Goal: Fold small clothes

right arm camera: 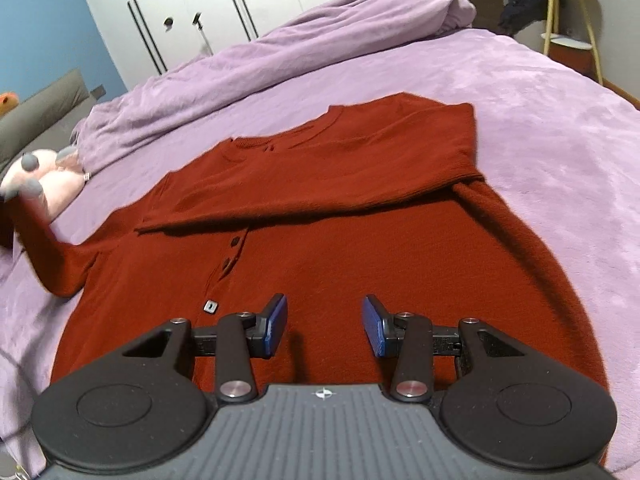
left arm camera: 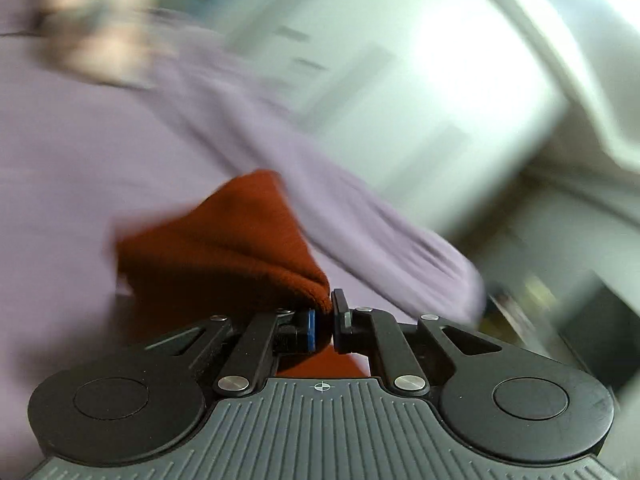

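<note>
Rust-red knit filled most of your right wrist view: the sweater (right arm camera: 320, 248) lay flat, front up, across the middle of the bed (right arm camera: 560, 128), its buttoned placket running toward the neckline at the far side. One sleeve (right arm camera: 328, 176) was folded across the chest, reaching from the bed's right side toward the left. Your right gripper (right arm camera: 325, 330) hovered over the lower body of the sweater with its jaws spread wide and nothing between the blue pads. At the left edge of that view, your hand (right arm camera: 36, 184) with grey-painted nails held the other sleeve (right arm camera: 52, 256) lifted off the lilac cover. In the left wrist view, badly blurred, your left gripper (left arm camera: 325, 322) had its jaws pinched nearly together on a bunched fold of the red cloth (left arm camera: 224, 252). A rumpled lilac duvet (right arm camera: 280, 44) lay heaped along the far edge of the bed, with white wardrobe doors (right arm camera: 208, 4) behind it.
</note>
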{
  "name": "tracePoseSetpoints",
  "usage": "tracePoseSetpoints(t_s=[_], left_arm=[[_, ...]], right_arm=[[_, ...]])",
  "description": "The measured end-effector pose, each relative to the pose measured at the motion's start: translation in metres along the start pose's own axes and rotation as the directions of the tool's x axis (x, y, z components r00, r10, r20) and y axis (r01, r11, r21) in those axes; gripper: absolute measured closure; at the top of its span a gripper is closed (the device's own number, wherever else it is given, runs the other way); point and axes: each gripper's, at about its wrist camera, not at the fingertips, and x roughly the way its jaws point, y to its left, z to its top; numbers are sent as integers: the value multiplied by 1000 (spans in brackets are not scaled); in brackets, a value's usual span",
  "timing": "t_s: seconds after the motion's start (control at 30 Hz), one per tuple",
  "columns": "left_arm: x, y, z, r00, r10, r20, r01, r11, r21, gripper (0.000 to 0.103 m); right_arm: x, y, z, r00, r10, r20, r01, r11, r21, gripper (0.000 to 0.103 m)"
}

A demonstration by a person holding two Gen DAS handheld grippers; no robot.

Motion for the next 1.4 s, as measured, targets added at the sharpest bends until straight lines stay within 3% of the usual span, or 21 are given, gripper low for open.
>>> tracePoseSetpoints(t_s=[0.03,0.1,0.13,0.2,0.3,0.4,0.47,0.57,0.63,0.67,0.83,0.87,0.9,0.93,0.97,1.0,1.07,1.17,1.27,1.33,1.4], left_arm=[[8,-22,-11,998,-44,-41,46,998,52,82],[27,-58,-38,984,-116,-137,136,980,143,42],[34,-69,-52,978,-120,-170,148,975,167,39],[47,-70,-77,966,-90,-240,131,979,158,40],[59,-42,-98,951,37,-308,-11,996,86,42],[61,-11,-102,929,170,-329,-152,985,79,42],[64,7,-95,916,211,-342,-199,978,69,42],[56,21,-96,904,251,-346,-239,968,78,42],[48,23,-102,898,264,-353,-255,964,73,42],[46,23,-104,897,261,-358,-255,965,64,42],[40,29,-110,896,252,-365,-243,967,70,41],[40,28,-112,895,254,-367,-244,967,74,41],[40,28,-113,894,257,-368,-247,966,75,41],[36,26,-113,893,257,-368,-246,966,77,41],[37,25,-112,892,259,-370,-246,966,81,41],[38,23,-111,891,262,-372,-248,965,85,41],[40,20,-110,890,271,-367,-252,963,98,41],[45,13,-106,891,290,-350,-262,957,128,41],[49,7,-105,889,303,-344,-268,952,147,41],[54,3,-106,883,314,-348,-275,948,158,41],[57,-1,-108,880,316,-355,-272,947,169,41]], right_arm=[[-2,-2,1,1000,-1,7,1,1000,5,62],[-6,-8,4,1000,-7,22,7,1000,19,62],[-8,-11,7,1000,-8,27,7,1000,30,62],[-10,-20,12,999,2,34,-4,998,59,62],[-6,-29,22,999,35,28,-38,995,98,62],[12,-34,40,994,110,2,-109,979,172,62],[28,-33,54,986,167,1,-163,962,220,62],[60,-24,79,967,253,3,-247,941,231,59],[85,-17,95,964,266,0,-259,938,231,39],[96,-16,100,967,256,-5,-248,941,231,37],[145,-15,111,958,279,-60,-251,923,291,39],[152,-12,110,952,296,-76,-261,917,301,41],[156,-8,109,950,301,-83,-266,918,295,52],[157,-4,108,953,292,-82,-260,926,274,68],[156,2,108,958,277,-77,-252,939,235,76],[154,8,110,961,268,-72,-251,949,190,93],[143,17,118,968,248,-40,-243,964,107,96],[102,20,136,968,214,133,-217,976,2,97],[73,16,139,959,16,283,13,995,-101,97],[73,2,136,958,-85,272,120,986,-118,97],[82,-22,132,975,-131,181,146,987,-71,97]])
